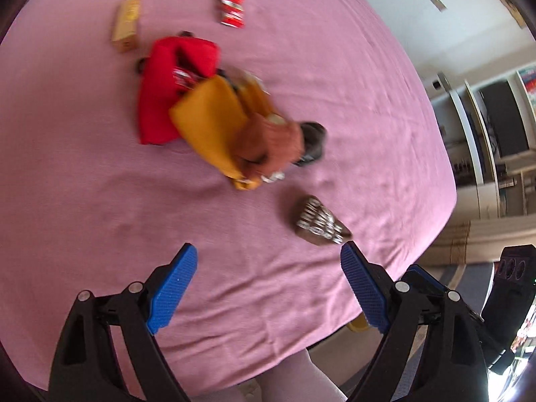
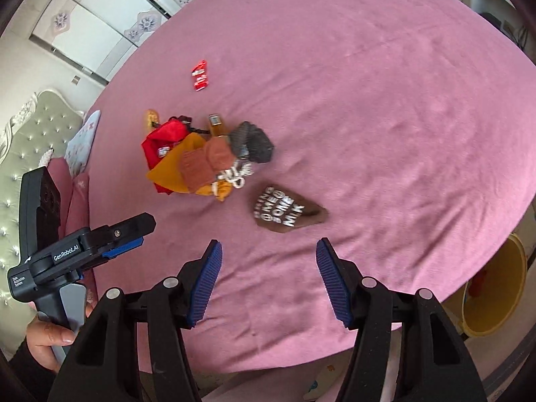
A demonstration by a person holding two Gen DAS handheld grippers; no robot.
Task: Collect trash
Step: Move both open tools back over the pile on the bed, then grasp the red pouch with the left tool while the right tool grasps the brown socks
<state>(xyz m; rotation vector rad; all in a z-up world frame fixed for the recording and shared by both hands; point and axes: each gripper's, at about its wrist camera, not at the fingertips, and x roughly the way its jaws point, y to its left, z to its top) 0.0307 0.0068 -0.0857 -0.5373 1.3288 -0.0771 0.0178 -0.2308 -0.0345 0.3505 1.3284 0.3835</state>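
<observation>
A red wrapper (image 1: 232,11) (image 2: 200,75) lies alone on the pink bed sheet (image 1: 351,67), far from both grippers. A tan carton (image 1: 126,25) lies by a heap of clothes (image 1: 207,117) (image 2: 191,160) in red, mustard, rust and dark grey. A small amber bottle (image 2: 217,127) rests against the heap. Nearer lies a brown cloth with white lettering (image 1: 320,222) (image 2: 284,212). My left gripper (image 1: 268,246) hangs open above the sheet, its right fingertip near that cloth. My right gripper (image 2: 269,242) is open and holds nothing, just short of the cloth. The left view is blurred.
A yellow bucket (image 2: 495,288) stands on the floor past the bed's right edge. A padded headboard (image 2: 30,140) and a pillow (image 2: 82,140) are at the left. A hand (image 2: 47,331) holds the left gripper (image 2: 140,231). Shelves and cupboards line the walls.
</observation>
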